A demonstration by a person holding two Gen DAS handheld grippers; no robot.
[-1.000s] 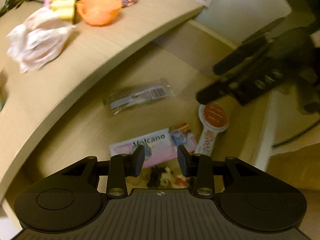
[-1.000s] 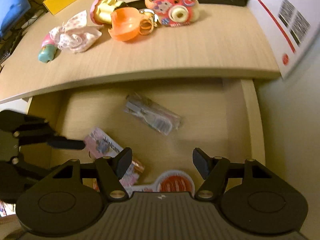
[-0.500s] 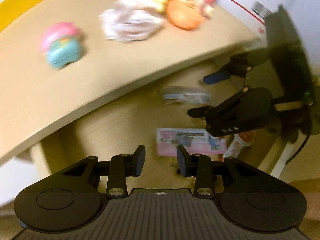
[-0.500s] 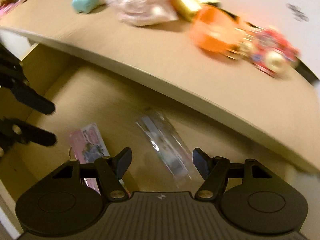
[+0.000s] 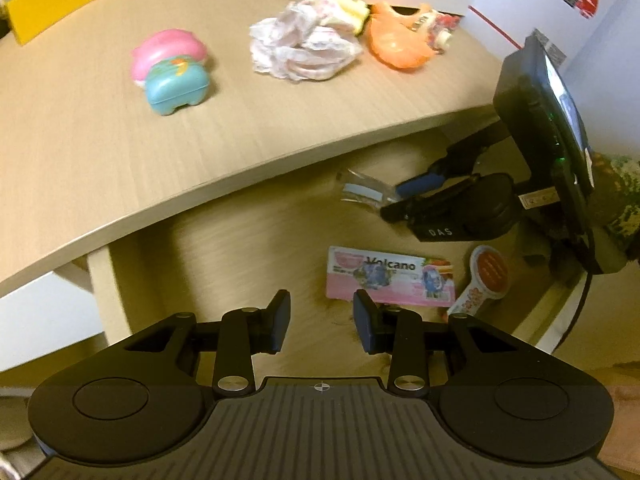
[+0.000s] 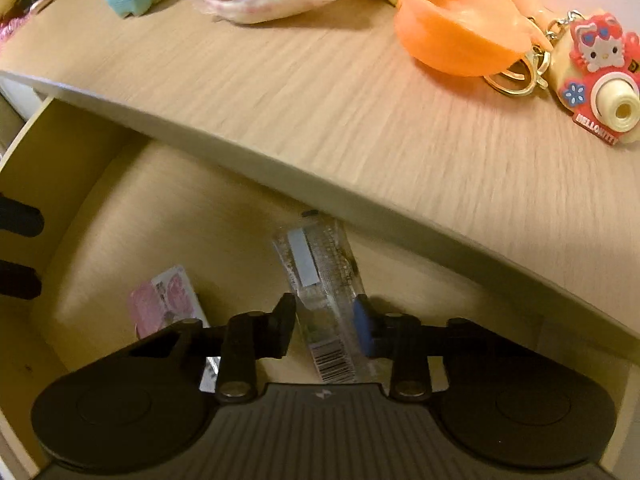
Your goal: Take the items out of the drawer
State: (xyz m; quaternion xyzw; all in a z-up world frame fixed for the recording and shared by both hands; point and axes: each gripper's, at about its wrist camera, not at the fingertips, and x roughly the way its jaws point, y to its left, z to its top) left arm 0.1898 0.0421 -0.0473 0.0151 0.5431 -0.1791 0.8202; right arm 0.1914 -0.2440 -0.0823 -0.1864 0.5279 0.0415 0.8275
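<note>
A light wood desktop fills the upper half of both views, strewn with a pink-and-teal toy, a crumpled pink cloth and an orange bowl; the open drawer lies below it. Compared with half a second ago, the right gripper has narrowed from wide apart to clasp the clear packet at lower centre, near the desk edge. The left gripper hangs parted and empty, as before, above the pink Volcano card.
</note>
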